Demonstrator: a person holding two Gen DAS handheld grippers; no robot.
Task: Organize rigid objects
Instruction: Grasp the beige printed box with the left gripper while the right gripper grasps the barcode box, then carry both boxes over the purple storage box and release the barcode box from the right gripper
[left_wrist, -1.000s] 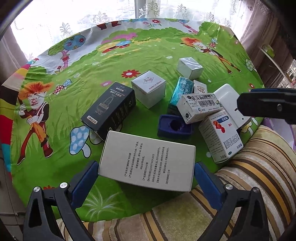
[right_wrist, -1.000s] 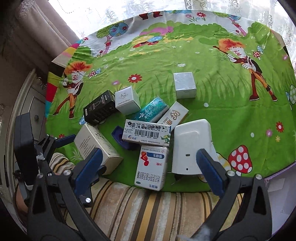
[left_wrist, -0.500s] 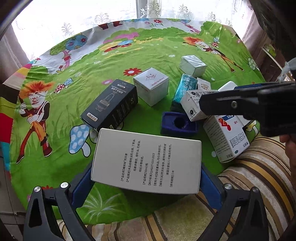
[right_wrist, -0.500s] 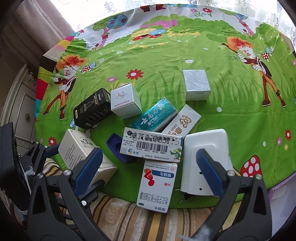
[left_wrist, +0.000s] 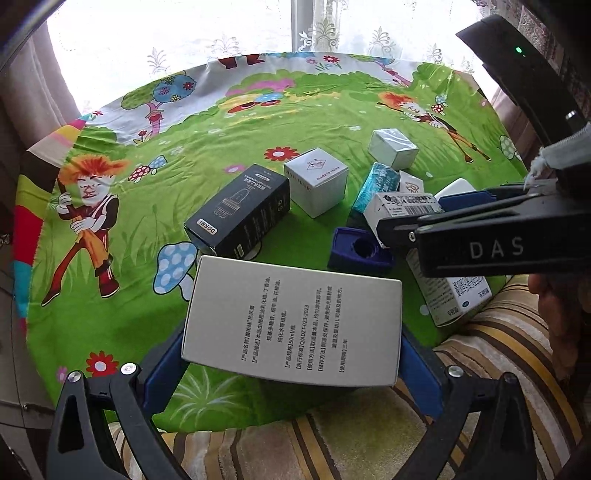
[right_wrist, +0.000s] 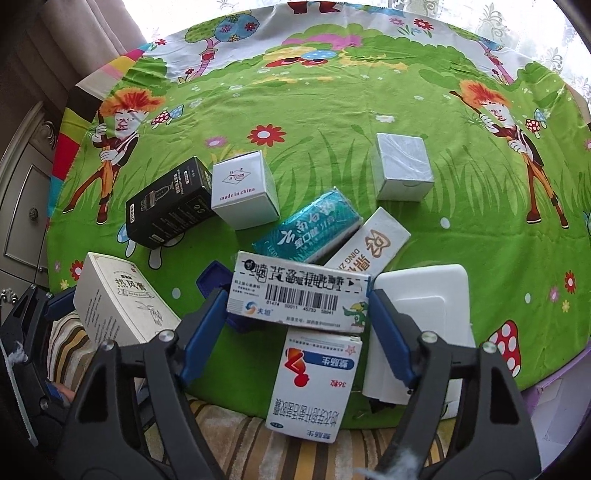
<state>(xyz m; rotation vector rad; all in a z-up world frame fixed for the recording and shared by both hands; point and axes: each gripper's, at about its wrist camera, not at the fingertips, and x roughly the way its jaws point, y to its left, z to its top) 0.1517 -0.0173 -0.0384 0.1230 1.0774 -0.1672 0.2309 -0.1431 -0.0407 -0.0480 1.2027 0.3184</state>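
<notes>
Lowered since a second ago, right hand-held gripper (right_wrist: 297, 306) with jaws just closing around barcode box (right_wrist: 299, 295), blue pads meeting its two ends atop the pile near the counter's (right_wrist: 369, 110) front edge. Beneath it, red-logo box (right_wrist: 314, 384); beside it, white case (right_wrist: 424, 295).

From the left wrist: left hand-held gripper (left_wrist: 291, 362) clamped on grey box (left_wrist: 291, 317), above the green cloth (left_wrist: 221, 122). Black box (left_wrist: 240, 218) just beyond.
</notes>
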